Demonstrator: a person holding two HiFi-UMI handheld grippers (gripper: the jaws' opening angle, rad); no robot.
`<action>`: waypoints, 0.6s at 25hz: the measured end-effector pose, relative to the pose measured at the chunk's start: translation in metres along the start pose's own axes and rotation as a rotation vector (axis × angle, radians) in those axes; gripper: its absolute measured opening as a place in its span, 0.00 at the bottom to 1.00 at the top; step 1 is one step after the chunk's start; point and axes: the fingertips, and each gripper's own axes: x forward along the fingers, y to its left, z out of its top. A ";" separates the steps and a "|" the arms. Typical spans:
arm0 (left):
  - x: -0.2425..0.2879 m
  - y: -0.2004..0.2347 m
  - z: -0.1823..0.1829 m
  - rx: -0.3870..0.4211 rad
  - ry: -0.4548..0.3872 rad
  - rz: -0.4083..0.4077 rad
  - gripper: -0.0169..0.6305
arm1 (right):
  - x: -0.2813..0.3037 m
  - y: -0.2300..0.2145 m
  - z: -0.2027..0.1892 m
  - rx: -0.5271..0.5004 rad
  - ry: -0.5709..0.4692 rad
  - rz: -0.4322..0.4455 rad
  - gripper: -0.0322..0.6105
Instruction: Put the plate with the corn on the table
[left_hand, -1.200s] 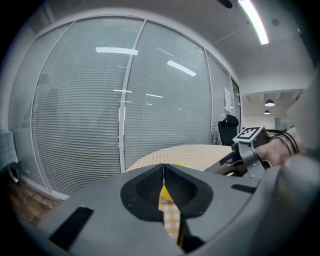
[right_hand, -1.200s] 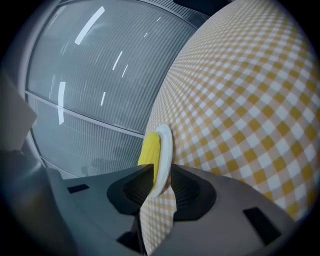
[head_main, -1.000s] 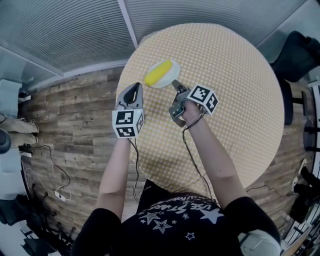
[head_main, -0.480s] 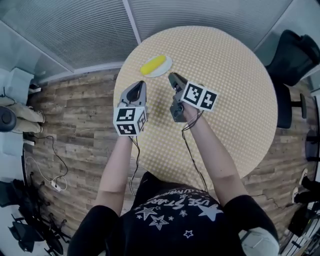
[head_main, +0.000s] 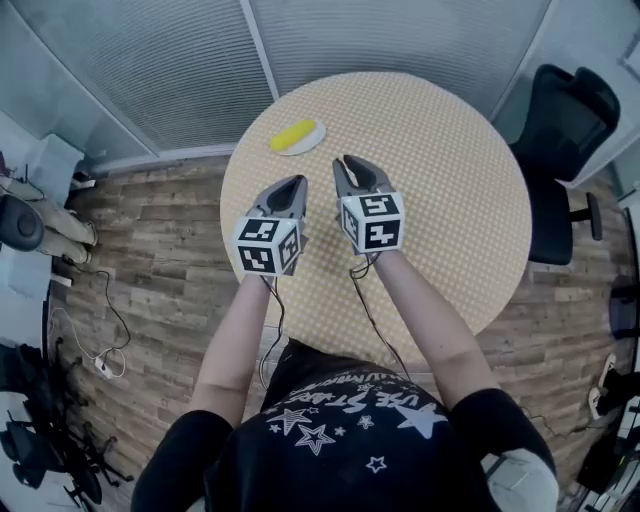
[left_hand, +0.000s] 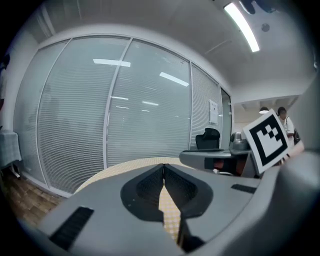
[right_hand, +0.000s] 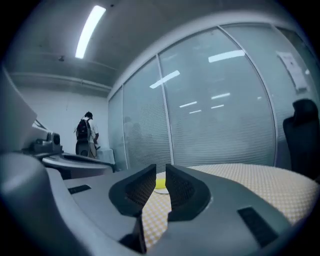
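One plate (head_main: 316, 138), one corn (head_main: 291, 135) (one table (head_main: 440, 170))

Head view looks steeply down; gripper views skim low across the table (head_main: 450, 180).

The right claw (head_main: 354, 166) has left the plate (head_main: 297, 138): a second ago its tips were at the plate's near right rim, half a second ago they had drawn a little way back, and now it hangs well apart from the plate, over the middle of the worktop (head_main: 455, 180). Its marker cube has turned to face squarely upward. The left claw (head_main: 296, 183) has also pulled back toward the person, from just near-left of the plate, and the two now sit side by side. The plate with the corn (head_main: 291, 134) is left alone on the far left part of the worktop.
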 end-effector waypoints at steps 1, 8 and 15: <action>-0.004 -0.010 0.000 0.002 0.003 -0.001 0.04 | -0.011 0.000 0.003 -0.051 -0.019 -0.013 0.16; -0.032 -0.053 -0.016 -0.009 0.014 0.010 0.04 | -0.070 0.025 -0.014 -0.133 -0.037 0.027 0.16; -0.038 -0.098 -0.017 0.068 -0.028 -0.058 0.04 | -0.114 0.024 -0.016 -0.039 -0.060 0.062 0.16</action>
